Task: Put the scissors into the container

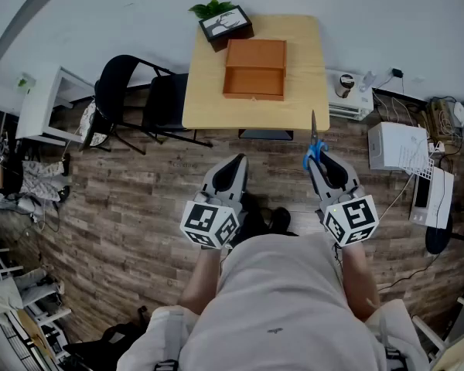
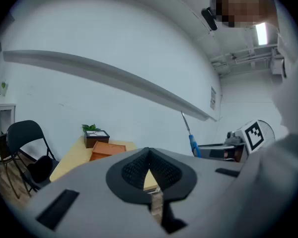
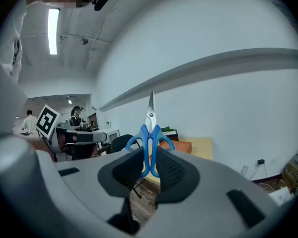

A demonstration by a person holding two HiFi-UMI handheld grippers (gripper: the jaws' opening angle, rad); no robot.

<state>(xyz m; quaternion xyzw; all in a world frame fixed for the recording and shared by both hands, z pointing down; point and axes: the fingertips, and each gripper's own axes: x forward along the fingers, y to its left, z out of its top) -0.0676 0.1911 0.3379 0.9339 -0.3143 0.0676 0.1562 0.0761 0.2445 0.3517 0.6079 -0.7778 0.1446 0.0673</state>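
R gripper [image 1: 323, 170]: jaws clamped on scissors [image 1: 315, 144], gripping at the blue handles. Right gripper view confirms: handle loops [image 3: 149, 144] pinched between the two pads, blades closed and sticking out past the jaw tips. Scissors are in the air, not in the container. In head view the blade tip points fwd to the table's near edge.

L gripper [image 1: 233, 170]: jaws closed, tips meeting, nothing in them. Left gripper view shows only the small teardrop gap behind the tips, w/ tabletop visible through it.

Both grippers are held over the wood-plank floor [image 1: 139, 199] in front of the person, short of the table [image 1: 308, 91], roughly level w/ each other, L and R of the body.

Container [image 1: 254, 69]: orange-brown open-top box on the light wood table, towards its far side, approx centred. Dark planter box w/ green plant [image 1: 226, 23] sits at the far-left corner, just beside the container.

Black folding chair [image 1: 131, 99] at the table's left side. White boxy unit [image 1: 398, 147] and cables on the floor to the right.
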